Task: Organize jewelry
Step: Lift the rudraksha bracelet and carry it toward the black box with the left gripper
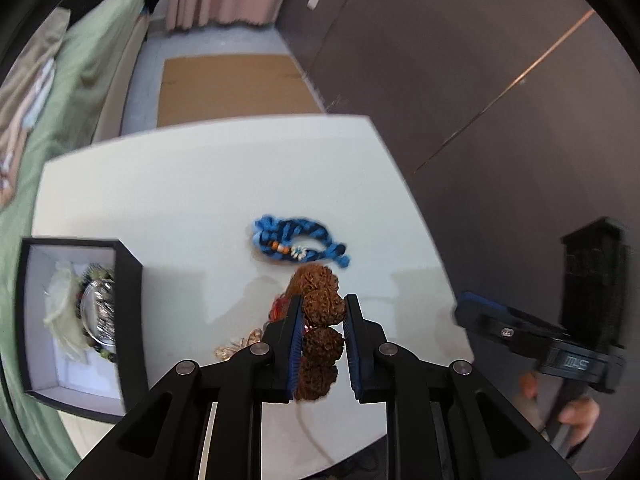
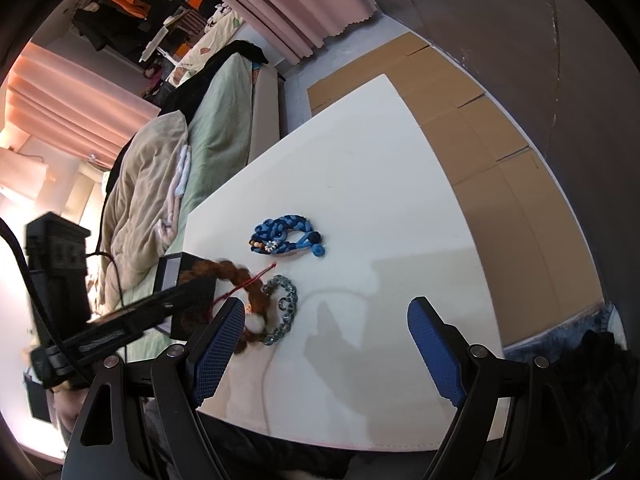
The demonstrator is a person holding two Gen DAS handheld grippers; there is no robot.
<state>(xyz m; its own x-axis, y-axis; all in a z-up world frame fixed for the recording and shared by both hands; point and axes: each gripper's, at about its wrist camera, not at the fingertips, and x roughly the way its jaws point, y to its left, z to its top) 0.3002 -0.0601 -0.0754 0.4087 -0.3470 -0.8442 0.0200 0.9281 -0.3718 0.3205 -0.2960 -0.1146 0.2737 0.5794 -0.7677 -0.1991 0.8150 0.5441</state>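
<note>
In the left wrist view my left gripper (image 1: 322, 300) is shut on a bracelet of large brown knobbly beads (image 1: 323, 344), held a little above the white table (image 1: 160, 200). In the right wrist view the same brown bracelet (image 2: 236, 276) shows blurred, with a red cord trailing from it. A blue braided bracelet (image 1: 300, 242) (image 2: 286, 236) lies on the table just beyond. A grey-blue glass bead bracelet (image 2: 286, 304) lies beside the brown one. My right gripper (image 2: 328, 344) hovers open over the table's near part with nothing between its fingers.
A black box with a white lining (image 1: 80, 320) stands at the table's left edge and holds several pieces. A small gold piece (image 1: 236, 348) lies near my left fingers. A bed with green covers (image 2: 216, 132) flanks the table. Cardboard (image 2: 500, 152) covers the floor beyond.
</note>
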